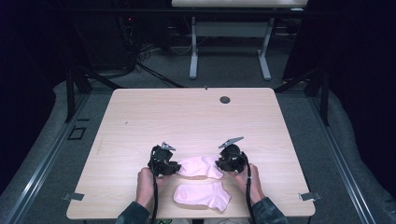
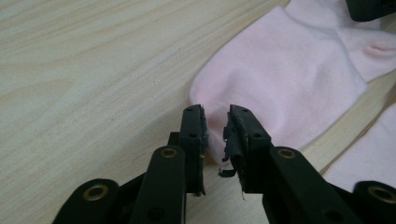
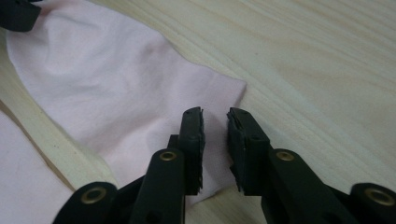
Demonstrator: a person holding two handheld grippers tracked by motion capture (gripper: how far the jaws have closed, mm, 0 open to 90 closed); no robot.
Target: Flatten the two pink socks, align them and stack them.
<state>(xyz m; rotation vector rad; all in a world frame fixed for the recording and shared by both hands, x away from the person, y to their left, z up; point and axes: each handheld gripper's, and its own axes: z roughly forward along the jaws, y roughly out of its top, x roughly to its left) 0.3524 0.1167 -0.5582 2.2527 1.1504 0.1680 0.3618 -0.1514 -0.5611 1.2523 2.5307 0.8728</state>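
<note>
Carefully now: left hand-held gripper (image 2: 215,122) and right hand-held gripper (image 3: 215,123) parted slightly over far pink sock (image 1: 201,166), unclamped; could snag one layer only.

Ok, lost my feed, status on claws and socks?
Left claw, right claw: slightly open, one at each end of far sock. Near sock untouched. Nothing in the way.

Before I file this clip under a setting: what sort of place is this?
Probably a lab or recording studio, not a home. The wooden table stands alone between dark curtains, metal rails run along the carpeted floor, and another desk with cables stands behind.
</note>
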